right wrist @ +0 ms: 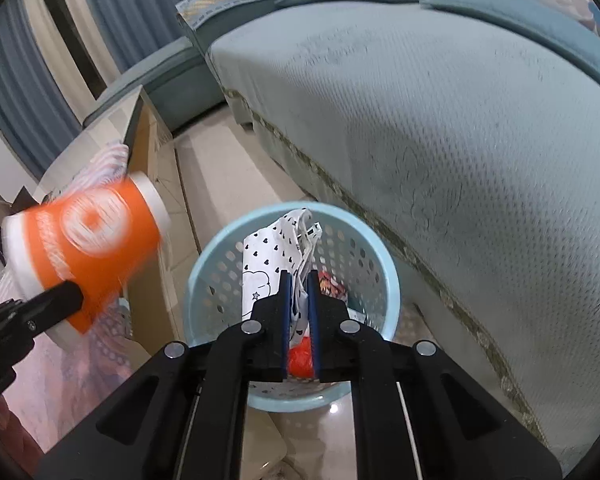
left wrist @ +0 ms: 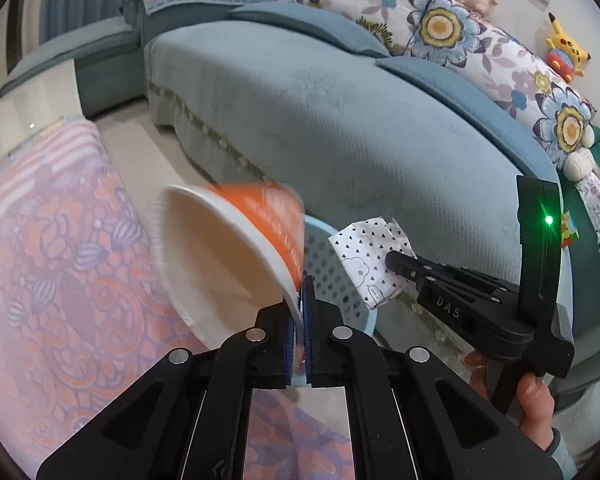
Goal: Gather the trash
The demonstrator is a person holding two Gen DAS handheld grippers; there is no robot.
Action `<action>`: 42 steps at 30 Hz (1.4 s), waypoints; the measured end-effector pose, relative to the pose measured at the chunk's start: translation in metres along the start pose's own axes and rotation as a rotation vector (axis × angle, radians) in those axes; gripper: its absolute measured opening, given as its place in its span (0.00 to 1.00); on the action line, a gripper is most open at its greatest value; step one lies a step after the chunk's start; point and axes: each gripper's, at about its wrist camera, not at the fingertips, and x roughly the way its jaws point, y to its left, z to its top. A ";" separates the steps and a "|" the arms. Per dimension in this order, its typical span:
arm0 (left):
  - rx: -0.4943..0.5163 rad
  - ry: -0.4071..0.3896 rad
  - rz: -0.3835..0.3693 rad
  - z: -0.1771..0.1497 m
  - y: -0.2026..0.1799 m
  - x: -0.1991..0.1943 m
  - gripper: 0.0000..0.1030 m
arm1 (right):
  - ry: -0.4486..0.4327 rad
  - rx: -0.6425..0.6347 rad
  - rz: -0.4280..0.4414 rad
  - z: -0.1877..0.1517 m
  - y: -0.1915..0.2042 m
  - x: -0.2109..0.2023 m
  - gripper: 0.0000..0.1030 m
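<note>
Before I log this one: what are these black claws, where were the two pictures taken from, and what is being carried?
No robot here: a person's hand works a handheld clamp in each hand, each with a camera looking along its fingers. The left gripper pinches the rim of an orange paper cup. The right gripper is shut on a white wrapper with black hearts, held over a light blue basket on the floor beside the sofa. Some trash already lies inside.

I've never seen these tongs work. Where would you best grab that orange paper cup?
By its thin rim, one finger inside the mouth and one outside, as the left gripper holds the orange paper cup now. The body looks too wide and would likely crush.
</note>
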 end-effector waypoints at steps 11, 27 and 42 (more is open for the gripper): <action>-0.008 -0.049 0.053 -0.010 0.010 -0.041 0.34 | -0.016 0.012 0.033 -0.014 0.011 -0.033 0.26; -0.073 -0.368 0.190 -0.062 -0.021 -0.216 0.58 | -0.303 -0.112 -0.067 -0.060 0.109 -0.204 0.59; -0.130 -0.494 0.318 -0.112 -0.009 -0.240 0.68 | -0.448 -0.172 -0.205 -0.113 0.144 -0.219 0.61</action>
